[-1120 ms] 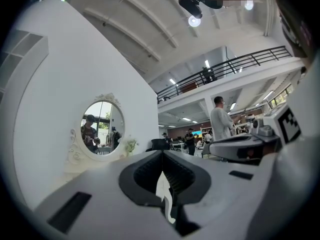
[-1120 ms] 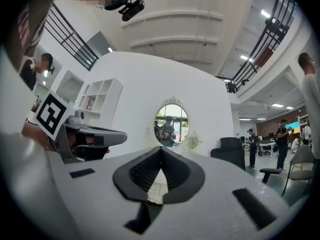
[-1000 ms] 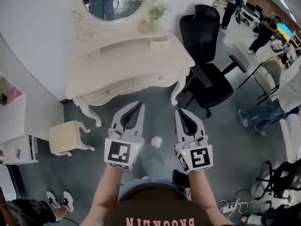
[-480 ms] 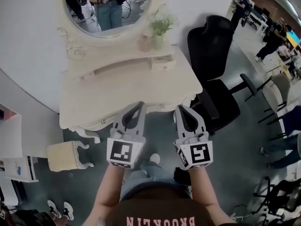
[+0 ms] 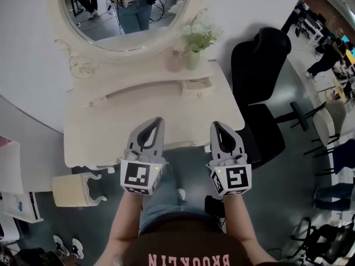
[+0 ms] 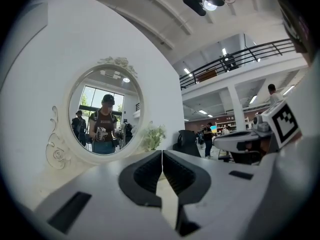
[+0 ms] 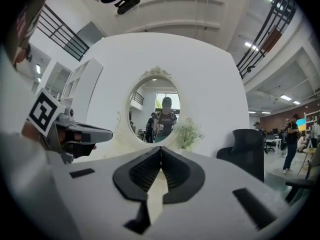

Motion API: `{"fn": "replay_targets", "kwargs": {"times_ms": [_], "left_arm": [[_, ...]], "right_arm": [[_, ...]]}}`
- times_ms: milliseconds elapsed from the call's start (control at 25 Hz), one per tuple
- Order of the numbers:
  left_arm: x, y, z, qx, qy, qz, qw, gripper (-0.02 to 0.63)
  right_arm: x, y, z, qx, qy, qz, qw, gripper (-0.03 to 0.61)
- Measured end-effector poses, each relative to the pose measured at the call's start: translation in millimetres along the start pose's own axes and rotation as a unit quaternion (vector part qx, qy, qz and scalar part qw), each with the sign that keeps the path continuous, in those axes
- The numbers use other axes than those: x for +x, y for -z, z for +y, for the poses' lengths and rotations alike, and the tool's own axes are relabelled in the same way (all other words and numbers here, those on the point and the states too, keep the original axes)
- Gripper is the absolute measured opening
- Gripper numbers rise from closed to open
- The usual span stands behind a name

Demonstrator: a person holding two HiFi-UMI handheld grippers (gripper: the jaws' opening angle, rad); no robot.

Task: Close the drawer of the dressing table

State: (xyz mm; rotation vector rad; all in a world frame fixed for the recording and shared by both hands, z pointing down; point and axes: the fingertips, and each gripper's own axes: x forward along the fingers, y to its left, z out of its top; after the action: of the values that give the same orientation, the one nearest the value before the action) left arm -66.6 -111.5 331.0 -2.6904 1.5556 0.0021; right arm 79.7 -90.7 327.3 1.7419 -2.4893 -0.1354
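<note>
Head view coverage was taken up by a cream dressing table (image 5: pixel 111 132) set against a curved white wall (image 5: pixel 28 49), with a round mirror (image 5: pixel 122 10) mounted above it and a potted plant (image 5: pixel 195 43) placed on its raised back shelf, where a small drawer (image 5: pixel 197 86) was seen pulled slightly out. A black office chair (image 5: pixel 260 65) was stood on the grey floor (image 5: pixel 194 168) at the table's right, and a cream stool (image 5: pixel 75 189) at its lower left. The left gripper (image 5: pixel 160 119) and right gripper (image 5: pixel 215 124) were held side by side over the table's front edge, both pairs of jaws pressed together with nothing between them.
</note>
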Motion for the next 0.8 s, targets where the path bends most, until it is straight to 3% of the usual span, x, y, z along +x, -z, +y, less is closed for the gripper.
{"fn": "replay_targets", "kwargs": {"times_ms": [440,600,800], "left_arm": [[103.5,36.6,68.6,0.004,0.008,0.039,0.9992,0.005],[126.1,51.7,80.5,-0.008,0.017,0.057,0.9982,0.005],[144.9,66.7,92.7,-0.009,0.014,0.069,0.9975,0.005]], "right_arm": [[113.4,51.8,-53.7,0.018,0.014,0.057,0.998,0.0],[135.1,74.1,-61.0,0.023,0.016,0.08,0.996,0.093],[153.9,98.3,-71.5,0.023,0.016,0.11,0.994,0.097]]}}
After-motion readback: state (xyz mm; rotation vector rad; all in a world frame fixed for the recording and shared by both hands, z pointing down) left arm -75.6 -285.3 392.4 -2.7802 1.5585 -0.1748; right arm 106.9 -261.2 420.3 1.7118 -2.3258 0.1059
